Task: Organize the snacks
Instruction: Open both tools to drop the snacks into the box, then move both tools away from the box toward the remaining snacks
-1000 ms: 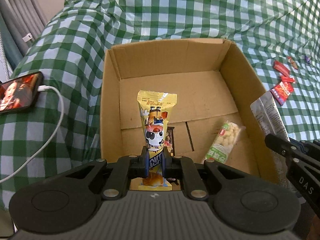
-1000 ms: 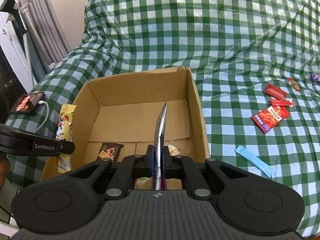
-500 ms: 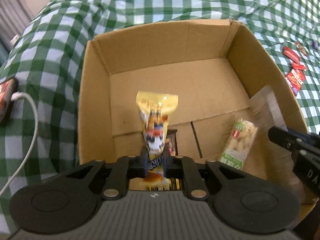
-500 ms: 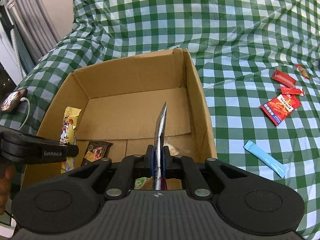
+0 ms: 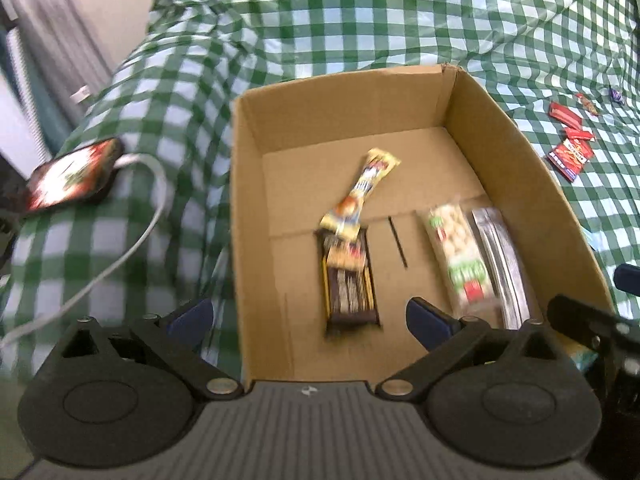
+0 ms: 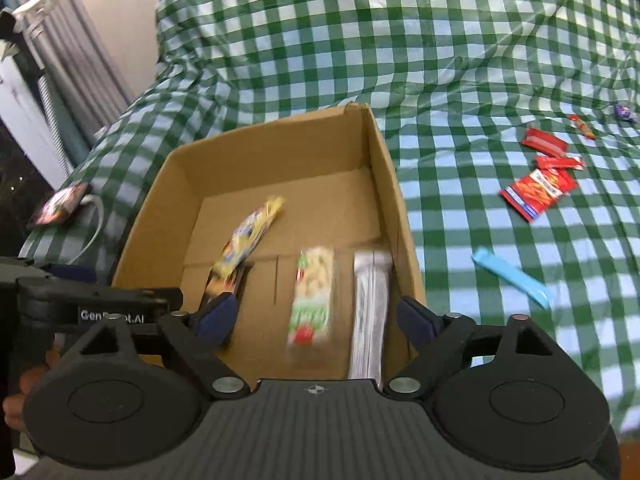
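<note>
An open cardboard box [image 5: 248,216] [image 6: 384,184] sits on the green checked cloth. Inside lie a yellow snack packet [image 5: 360,196] [image 6: 248,236], tilted and blurred, a dark brown packet [image 5: 350,288] under its lower end, a green-and-white puffed snack pack [image 5: 460,260] [image 6: 314,296] and a silver packet [image 5: 500,264] [image 6: 370,312] by the right wall. My left gripper [image 5: 312,320] is open and empty above the box's near edge. My right gripper [image 6: 316,320] is open and empty above the box's near right side.
Loose on the cloth right of the box lie red packets [image 6: 538,190] [image 5: 570,152], a light blue stick [image 6: 510,276] and small candies [image 6: 582,126]. A phone [image 5: 72,178] with a white cable [image 5: 132,240] lies left of the box.
Both grippers have opened. The yellow packet dropped from the left gripper and the silver packet from the right gripper, both into the box.
</note>
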A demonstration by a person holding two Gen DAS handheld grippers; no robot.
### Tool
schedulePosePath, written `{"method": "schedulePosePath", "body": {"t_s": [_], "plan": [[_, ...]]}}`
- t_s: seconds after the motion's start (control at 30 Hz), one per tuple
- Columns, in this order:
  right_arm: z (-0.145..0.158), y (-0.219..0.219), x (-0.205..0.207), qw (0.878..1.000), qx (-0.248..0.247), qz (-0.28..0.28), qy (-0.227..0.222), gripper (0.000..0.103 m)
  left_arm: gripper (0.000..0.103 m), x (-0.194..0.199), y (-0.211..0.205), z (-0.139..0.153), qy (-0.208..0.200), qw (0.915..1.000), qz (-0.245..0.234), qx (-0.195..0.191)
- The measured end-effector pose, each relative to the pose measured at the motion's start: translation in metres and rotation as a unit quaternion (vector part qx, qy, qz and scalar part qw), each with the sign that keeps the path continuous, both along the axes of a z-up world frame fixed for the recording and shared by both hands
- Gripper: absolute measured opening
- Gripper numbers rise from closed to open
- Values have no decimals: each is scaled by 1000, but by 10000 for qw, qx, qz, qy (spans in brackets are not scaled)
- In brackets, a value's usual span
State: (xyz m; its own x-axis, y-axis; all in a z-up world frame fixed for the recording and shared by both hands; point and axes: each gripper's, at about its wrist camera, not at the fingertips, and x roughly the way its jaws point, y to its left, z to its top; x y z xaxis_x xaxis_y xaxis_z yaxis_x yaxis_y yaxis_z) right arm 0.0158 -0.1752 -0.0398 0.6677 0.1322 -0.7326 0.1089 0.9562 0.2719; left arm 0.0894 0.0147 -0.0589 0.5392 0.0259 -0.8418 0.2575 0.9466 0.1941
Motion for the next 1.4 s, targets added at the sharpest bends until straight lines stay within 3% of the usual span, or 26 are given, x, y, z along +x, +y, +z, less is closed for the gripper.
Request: {"method": "schedulePosePath", "body": {"t_s": [0.2, 0.6, 0.97, 1.4], "plan": [[24, 23, -54, 9988, -374, 136, -289, 97, 103, -60, 11, 22, -175, 9998, -13, -10], [55, 36, -123, 9963, -497, 127, -687, 101, 103, -137, 23, 59, -676, 9973, 78, -266], [73, 42, -167, 9927, -630, 116, -1022, 102, 103, -174, 28, 78, -917, 9950, 114, -386], [81, 47, -182, 9900, -725, 150, -1200, 102, 103, -187, 30, 85, -995, 9939, 86, -473]]}}
